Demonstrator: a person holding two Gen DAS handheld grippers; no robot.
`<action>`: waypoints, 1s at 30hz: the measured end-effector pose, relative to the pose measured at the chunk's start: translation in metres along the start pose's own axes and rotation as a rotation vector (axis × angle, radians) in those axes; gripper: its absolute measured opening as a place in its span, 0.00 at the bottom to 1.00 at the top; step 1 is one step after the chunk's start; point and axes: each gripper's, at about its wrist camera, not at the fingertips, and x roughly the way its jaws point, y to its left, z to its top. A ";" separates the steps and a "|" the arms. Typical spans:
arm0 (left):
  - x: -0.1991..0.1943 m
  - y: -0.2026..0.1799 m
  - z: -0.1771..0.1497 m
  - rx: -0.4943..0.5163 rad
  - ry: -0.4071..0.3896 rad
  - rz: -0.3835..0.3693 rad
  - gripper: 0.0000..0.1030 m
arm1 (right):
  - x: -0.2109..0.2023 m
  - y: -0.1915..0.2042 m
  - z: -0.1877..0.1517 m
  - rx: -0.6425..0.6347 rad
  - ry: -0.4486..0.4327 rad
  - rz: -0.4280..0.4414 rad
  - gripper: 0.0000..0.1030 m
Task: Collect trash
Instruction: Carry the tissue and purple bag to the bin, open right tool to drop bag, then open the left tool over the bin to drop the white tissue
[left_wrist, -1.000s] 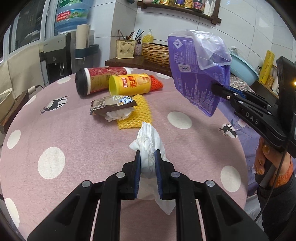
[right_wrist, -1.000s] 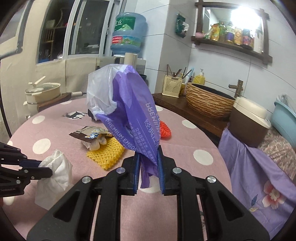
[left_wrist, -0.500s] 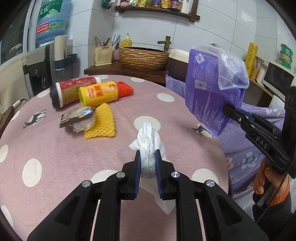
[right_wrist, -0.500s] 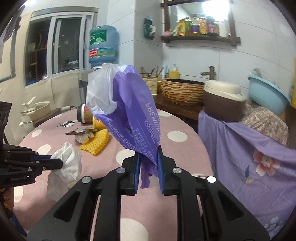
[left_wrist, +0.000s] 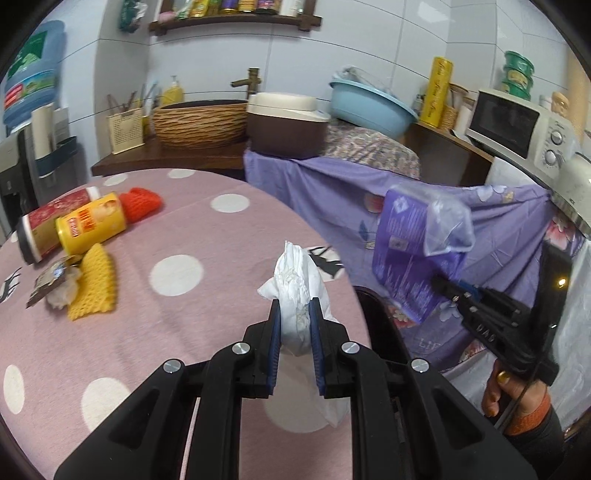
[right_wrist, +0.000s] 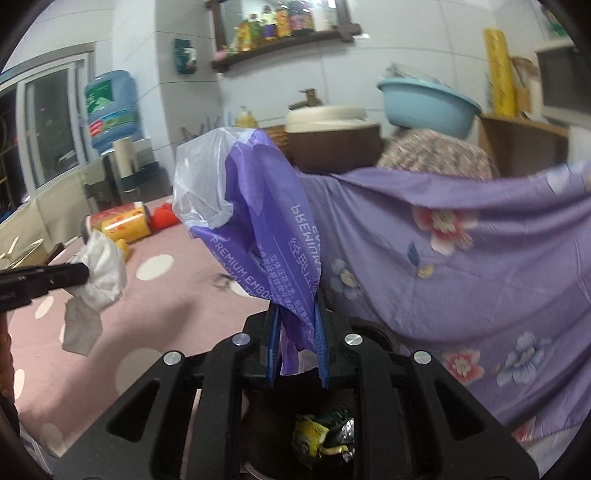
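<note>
My left gripper (left_wrist: 294, 325) is shut on a crumpled white tissue (left_wrist: 295, 288) and holds it over the right edge of the pink dotted table (left_wrist: 177, 306). It also shows in the right wrist view (right_wrist: 98, 275). My right gripper (right_wrist: 297, 332) is shut on a purple plastic wrapper (right_wrist: 258, 225) with a clear end, held above a dark bin (right_wrist: 325, 439) that holds wrappers. From the left wrist view the wrapper (left_wrist: 417, 254) hangs to the right, past the table edge.
On the table's left lie a red can (left_wrist: 48, 221), a yellow can (left_wrist: 92, 223), a red foam net (left_wrist: 142, 203), a yellow foam net (left_wrist: 94, 284) and a small wrapper with tissue (left_wrist: 55, 286). A purple floral cloth (right_wrist: 480, 251) drapes the counter beside the bin.
Both grippers have swung right, away from the table's middle. The tissue now hangs at the table's right edge and the purple wrapper is over the bin. Both grips are unchanged.
</note>
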 end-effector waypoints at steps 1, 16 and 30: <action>0.002 -0.004 0.001 0.004 0.003 -0.011 0.15 | 0.002 -0.005 -0.005 0.011 0.010 -0.006 0.17; 0.045 -0.061 0.004 0.081 0.083 -0.107 0.15 | 0.043 -0.060 -0.081 0.181 0.171 -0.092 0.65; 0.104 -0.130 -0.022 0.208 0.202 -0.161 0.15 | -0.031 -0.097 -0.063 0.242 -0.013 -0.334 0.72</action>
